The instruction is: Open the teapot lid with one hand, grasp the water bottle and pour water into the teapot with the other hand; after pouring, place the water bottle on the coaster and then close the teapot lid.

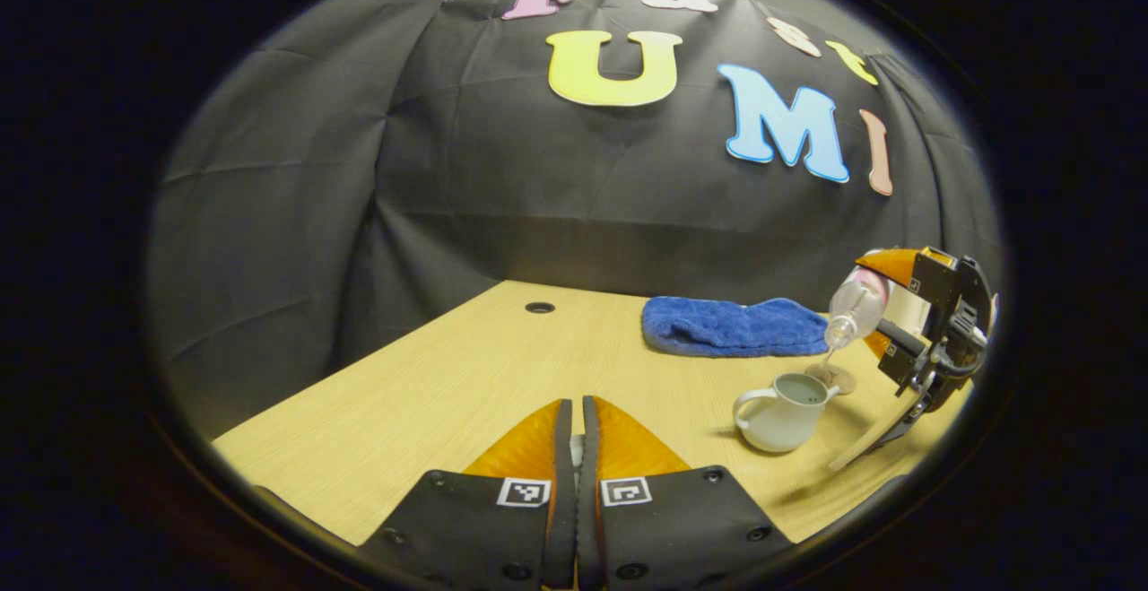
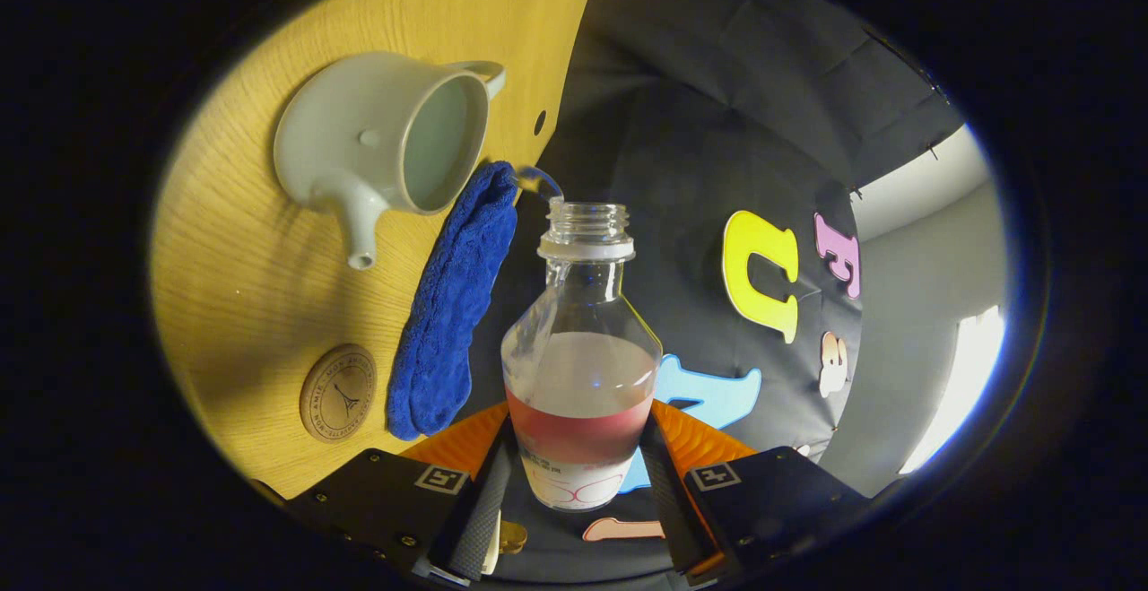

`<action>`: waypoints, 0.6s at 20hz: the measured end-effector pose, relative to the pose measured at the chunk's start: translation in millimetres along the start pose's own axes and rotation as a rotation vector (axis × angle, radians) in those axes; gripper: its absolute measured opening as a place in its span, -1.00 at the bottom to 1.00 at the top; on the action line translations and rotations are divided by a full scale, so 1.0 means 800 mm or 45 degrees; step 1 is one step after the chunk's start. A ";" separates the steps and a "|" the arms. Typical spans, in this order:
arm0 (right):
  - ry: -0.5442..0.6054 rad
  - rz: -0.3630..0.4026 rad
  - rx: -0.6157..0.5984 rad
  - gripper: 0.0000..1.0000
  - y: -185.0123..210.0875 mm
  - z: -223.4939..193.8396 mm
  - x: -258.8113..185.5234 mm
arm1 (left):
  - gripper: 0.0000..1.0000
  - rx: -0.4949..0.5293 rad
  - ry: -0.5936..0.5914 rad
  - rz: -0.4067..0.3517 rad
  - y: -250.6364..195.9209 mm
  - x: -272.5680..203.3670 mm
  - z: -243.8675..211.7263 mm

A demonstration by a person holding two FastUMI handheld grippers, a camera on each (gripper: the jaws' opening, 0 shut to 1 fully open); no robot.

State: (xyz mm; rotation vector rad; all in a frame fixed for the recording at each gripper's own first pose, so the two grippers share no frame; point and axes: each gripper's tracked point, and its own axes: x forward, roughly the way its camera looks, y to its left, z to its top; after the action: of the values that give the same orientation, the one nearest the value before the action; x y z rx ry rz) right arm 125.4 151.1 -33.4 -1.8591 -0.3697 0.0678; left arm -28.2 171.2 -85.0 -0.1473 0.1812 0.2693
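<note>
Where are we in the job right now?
Done: the teapot stands open on the table, and the right tongs are shut on the bottle. In hand: the bottle is tipped over the teapot, water running from its mouth. Left: set the bottle on the coaster, then close the lid. The left tongs look shut.

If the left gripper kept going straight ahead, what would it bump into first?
Probably the booth's black cloth wall. The left gripper points over bare table; the teapot and blue towel sit off to the side.
</note>
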 end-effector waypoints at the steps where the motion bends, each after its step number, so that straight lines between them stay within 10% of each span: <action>1: -0.004 -0.007 -0.013 0.48 -0.003 -0.001 0.002 | -0.87 0.001 0.001 0.000 0.000 0.001 -0.002; 12: -0.022 -0.083 -0.065 0.48 -0.046 -0.006 0.011 | -0.85 0.007 0.011 -0.008 0.003 0.000 -0.002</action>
State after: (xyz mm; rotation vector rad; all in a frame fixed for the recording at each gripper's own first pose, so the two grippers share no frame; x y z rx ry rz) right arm 126.5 159.2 3.5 -1.8963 -0.4476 0.0299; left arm -29.3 173.3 -86.4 -0.1433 0.1896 0.2616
